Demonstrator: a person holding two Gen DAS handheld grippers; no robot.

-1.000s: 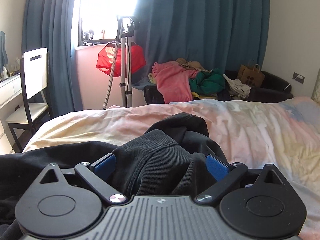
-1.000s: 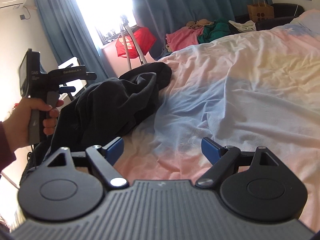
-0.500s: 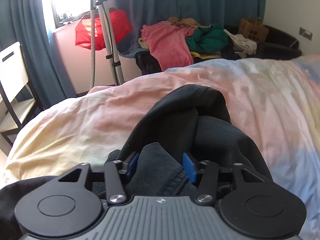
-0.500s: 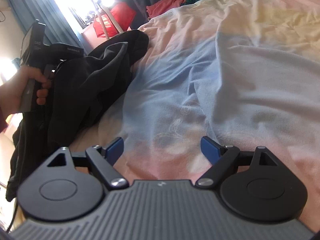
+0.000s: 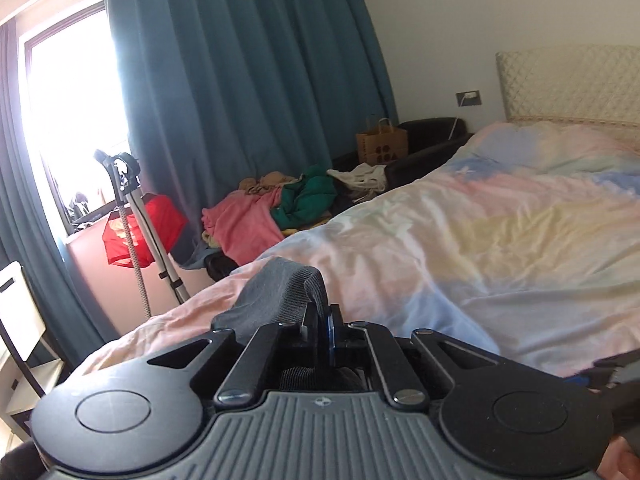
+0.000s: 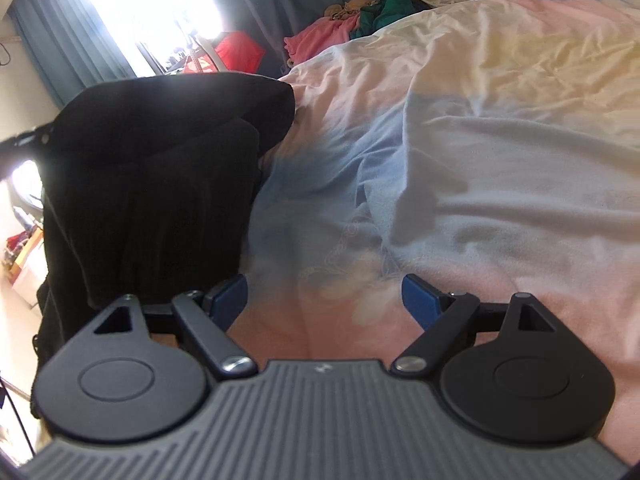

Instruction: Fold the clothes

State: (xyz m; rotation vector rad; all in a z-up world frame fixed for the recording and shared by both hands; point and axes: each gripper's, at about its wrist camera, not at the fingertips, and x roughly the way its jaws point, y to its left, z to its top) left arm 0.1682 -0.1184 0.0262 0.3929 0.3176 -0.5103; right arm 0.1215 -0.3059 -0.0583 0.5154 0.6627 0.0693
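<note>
The dark garment hangs at the near left edge of the bed, lifted off the pastel bedcover into a tall drape: its long axis runs top to bottom in the right wrist view, from a rounded upper fold down to a loose lower part that falls past the edge of the mattress, and its right flank lies against the pink and blue cover. From the left wrist view only a small hump of the same cloth shows, grey in the light, arching up and over just ahead of the fingers with its ribbed edge turned toward the camera. The left gripper has its jaws pressed together on that ribbed fold, the blue pads almost meeting with only the thin layer of fabric between them, so it is pinching the garment. The right gripper hovers low over the bedcover with its blue pads spread wide and nothing between them but bare sheet; its left finger sits just beside the hanging cloth, and whether the two touch cannot be told. Beyond the bed, a heap of pink and green clothes lies beneath the teal curtain
</note>
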